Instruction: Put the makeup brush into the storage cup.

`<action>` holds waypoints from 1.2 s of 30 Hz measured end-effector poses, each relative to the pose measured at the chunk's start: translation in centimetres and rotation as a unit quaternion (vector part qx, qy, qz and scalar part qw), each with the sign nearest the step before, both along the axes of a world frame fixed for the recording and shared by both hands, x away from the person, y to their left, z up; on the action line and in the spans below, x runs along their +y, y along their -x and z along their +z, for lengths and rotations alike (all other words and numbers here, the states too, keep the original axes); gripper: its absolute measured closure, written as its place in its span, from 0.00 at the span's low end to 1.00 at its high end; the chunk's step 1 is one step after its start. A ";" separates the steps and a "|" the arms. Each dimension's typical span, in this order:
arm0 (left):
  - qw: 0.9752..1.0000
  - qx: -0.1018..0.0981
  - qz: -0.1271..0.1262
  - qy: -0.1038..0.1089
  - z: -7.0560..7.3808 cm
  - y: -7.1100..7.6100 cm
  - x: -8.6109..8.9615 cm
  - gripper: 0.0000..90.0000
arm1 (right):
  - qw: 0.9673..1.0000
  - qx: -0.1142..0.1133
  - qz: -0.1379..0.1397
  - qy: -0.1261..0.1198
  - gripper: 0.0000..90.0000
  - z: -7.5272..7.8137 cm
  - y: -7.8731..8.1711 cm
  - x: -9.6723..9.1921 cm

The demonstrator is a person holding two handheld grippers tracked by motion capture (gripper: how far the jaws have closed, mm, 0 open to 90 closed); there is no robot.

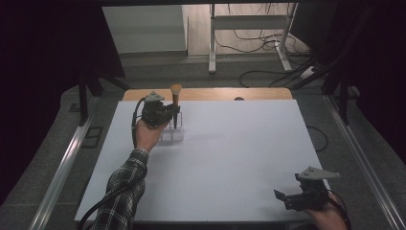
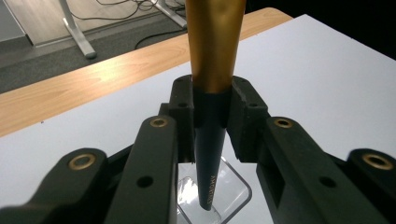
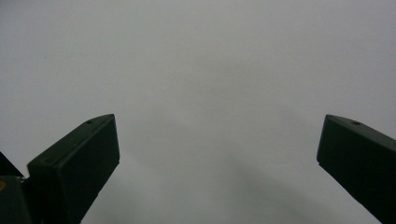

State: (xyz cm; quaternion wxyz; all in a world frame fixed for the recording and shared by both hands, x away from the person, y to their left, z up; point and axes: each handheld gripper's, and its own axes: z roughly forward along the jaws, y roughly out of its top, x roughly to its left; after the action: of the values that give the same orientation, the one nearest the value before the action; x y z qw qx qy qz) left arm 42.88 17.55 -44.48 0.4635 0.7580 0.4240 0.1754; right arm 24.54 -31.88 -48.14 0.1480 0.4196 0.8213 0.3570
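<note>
— Two tools on the go, but only one is working. See the left tool (image 1: 175, 115) at the far left of the white tabletop (image 1: 230, 153)? Its jaws are closed tight on a makeup brush (image 1: 175, 103).

— Where exactly does it grip?

— On the dark handle (image 2: 211, 140), just below the gold ferrule (image 2: 214, 42). That's the sensible spot, I'd say: the handle tapers, so pinching near the wider part keeps it from slipping.

— And the brush is upright?

— Upright, bristle end up, with the handle tip down inside a small clear holder (image 1: 172, 133) standing on the tabletop. In the left gripper view the tip sits in the clear holder (image 2: 233, 193); whether it touches the bottom I can't tell.

— So going in or coming out?

— Can't say from here. Held vertical like that, it lines up with the opening either way.

— The other hand?

— The right tool (image 1: 287, 199) rests at the near right corner, well apart, jaws spread wide, holding nothing. Parked out of the way, I reckon.
</note>
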 end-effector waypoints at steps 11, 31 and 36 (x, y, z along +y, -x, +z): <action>1.000 0.005 -0.001 -0.009 -0.8 0.1 -0.3 0.82 | 1.000 0.002 0.001 0.002 0.00 0.0 0.0 0.0; 1.000 0.016 -0.003 -0.022 -2.0 0.3 -0.5 0.82 | 1.000 0.005 0.002 0.005 0.00 -0.1 0.0 0.1; 0.999 0.020 -0.006 -0.025 -2.1 0.3 -0.5 0.81 | 1.000 0.006 0.002 0.006 0.00 -0.1 0.0 0.1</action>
State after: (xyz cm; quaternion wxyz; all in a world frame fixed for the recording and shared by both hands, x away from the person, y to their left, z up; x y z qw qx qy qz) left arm 42.56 17.07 -46.60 0.4371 0.7751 0.4241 0.1682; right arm 24.56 -31.75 -48.23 0.1448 0.4191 0.8252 0.3500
